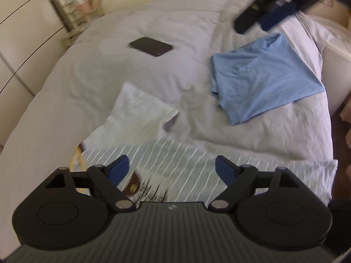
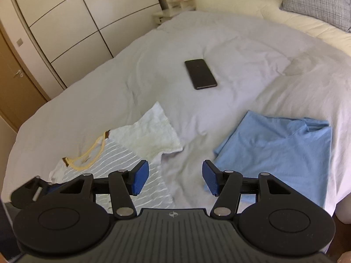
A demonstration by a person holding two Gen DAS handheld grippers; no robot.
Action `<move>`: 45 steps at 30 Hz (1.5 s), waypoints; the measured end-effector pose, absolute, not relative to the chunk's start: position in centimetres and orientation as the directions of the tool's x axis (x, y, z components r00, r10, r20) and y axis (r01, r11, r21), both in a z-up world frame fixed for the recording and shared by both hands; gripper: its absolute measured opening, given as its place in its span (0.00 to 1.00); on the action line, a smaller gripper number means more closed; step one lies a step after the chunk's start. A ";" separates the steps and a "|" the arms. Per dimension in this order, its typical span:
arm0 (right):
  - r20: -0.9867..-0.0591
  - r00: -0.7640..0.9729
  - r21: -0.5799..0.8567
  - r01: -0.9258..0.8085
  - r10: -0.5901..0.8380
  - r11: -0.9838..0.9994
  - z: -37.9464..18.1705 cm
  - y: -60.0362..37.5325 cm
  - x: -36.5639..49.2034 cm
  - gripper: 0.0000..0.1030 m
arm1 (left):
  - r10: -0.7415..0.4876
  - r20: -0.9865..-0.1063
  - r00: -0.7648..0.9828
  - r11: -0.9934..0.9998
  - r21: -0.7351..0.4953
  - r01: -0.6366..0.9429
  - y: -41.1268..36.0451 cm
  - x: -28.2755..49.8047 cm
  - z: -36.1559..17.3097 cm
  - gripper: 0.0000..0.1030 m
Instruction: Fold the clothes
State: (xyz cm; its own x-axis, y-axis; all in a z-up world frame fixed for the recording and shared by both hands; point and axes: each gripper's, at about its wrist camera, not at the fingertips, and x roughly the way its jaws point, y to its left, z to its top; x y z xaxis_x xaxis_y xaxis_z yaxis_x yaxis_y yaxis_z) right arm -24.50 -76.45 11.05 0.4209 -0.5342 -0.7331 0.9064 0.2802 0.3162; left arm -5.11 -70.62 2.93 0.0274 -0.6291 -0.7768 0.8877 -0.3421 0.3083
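A striped white-and-grey shirt (image 1: 186,164) with a yellow neckline lies spread on the bed; one sleeve (image 1: 140,114) sticks out toward the far side. It also shows in the right wrist view (image 2: 122,157). A folded light blue shirt (image 1: 263,76) lies to its right, also in the right wrist view (image 2: 278,151). My left gripper (image 1: 171,168) is open and empty, just above the striped shirt. My right gripper (image 2: 175,179) is open and empty, above bare sheet between the two shirts. The right gripper also shows blurred at the top of the left wrist view (image 1: 263,15).
A black phone (image 1: 151,46) lies on the bed (image 1: 109,70) beyond the shirts, also in the right wrist view (image 2: 200,73). A nightstand with small items (image 2: 173,2), a wardrobe (image 2: 65,22) and pillows (image 2: 316,0) stand past the bed.
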 end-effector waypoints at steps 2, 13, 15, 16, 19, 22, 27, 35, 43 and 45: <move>-0.737 0.431 0.315 0.900 -0.520 0.300 10.7 -78.7 -24.9 0.55 | -0.626 -0.777 0.066 -0.338 0.347 0.875 -73.0 -6.4 1.5 0.70; -0.763 0.594 0.308 0.682 -0.256 0.663 5.7 -95.8 -23.0 0.54 | -0.573 -0.760 0.305 -0.292 0.538 0.791 -85.4 -11.6 -7.7 0.50; -0.775 0.598 0.287 0.620 -0.204 0.731 4.9 -98.6 -22.0 0.53 | -0.570 -0.748 0.341 -0.303 0.577 0.758 -87.0 -12.0 -9.5 0.50; -0.781 0.599 0.276 0.586 -0.177 0.762 4.6 -100.1 -21.4 0.53 | -0.565 -0.746 0.352 -0.312 0.588 0.747 -87.7 -12.0 -10.3 0.47; -0.796 0.592 0.253 0.518 -0.129 0.817 3.6 -103.5 -19.6 0.53 | -0.547 -0.746 0.380 -0.328 0.608 0.723 -89.4 -11.6 -12.3 0.37; -0.804 0.586 0.241 0.476 -0.101 0.846 2.9 -105.5 -17.0 0.54 | -0.533 -0.754 0.384 -0.359 0.612 0.705 -90.1 -11.4 -13.7 0.15; -0.818 0.571 0.216 0.401 -0.059 0.890 1.4 -108.0 -12.4 0.53 | -0.579 -0.732 0.359 -0.268 0.587 0.764 -89.2 -10.6 -12.8 0.03; -0.849 0.525 0.196 0.215 0.056 0.957 -2.4 -109.7 -4.0 0.47 | -0.656 -0.679 0.329 -0.102 0.512 0.853 -88.1 -9.9 -11.6 0.01; -0.877 0.452 0.298 0.249 0.161 0.921 -5.8 -111.5 -0.4 0.13 | -0.698 -0.639 0.322 0.042 0.412 0.910 -86.6 -9.1 -10.6 0.01; -0.887 0.435 0.305 0.295 0.157 0.905 -5.1 -111.3 0.1 0.05 | -0.702 -0.634 0.323 0.112 0.350 0.930 -86.3 -8.2 -9.9 0.01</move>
State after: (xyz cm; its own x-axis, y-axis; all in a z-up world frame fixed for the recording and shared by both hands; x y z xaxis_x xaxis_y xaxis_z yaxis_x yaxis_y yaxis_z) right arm 0.15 -111.31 -5.06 0.4349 0.1574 -0.8866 0.2950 0.9054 0.3054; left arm -8.17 -86.27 -9.89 0.3234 -0.7022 -0.6343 0.9300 0.1121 0.3501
